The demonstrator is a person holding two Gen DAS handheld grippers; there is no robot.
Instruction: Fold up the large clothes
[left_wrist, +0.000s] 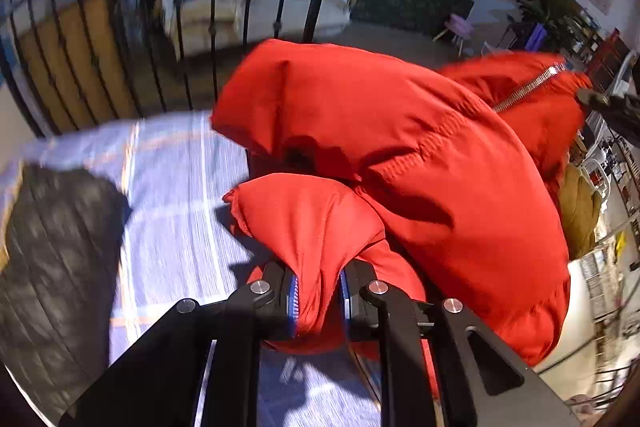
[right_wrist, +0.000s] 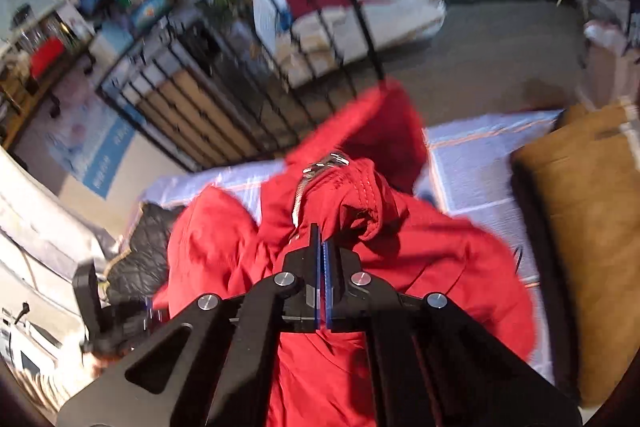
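My left gripper [left_wrist: 316, 301] has its jaws clamped on a thick bunch of the red jacket [left_wrist: 400, 163], which billows up over the checked bedsheet [left_wrist: 176, 195]; a black quilted coat [left_wrist: 56, 251] lies off to the left. From the other wrist, my right gripper [right_wrist: 323, 251] is pressed shut, blue pads nearly meeting, apparently pinching a thin edge of jacket near the zip [right_wrist: 300, 195]. A brown cushion [right_wrist: 584, 227] sits at the right.

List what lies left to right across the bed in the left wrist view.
black quilted garment → bare plaid bedsheet → red jacket, a fold of it clamped in the left gripper → tan garment at the far right.
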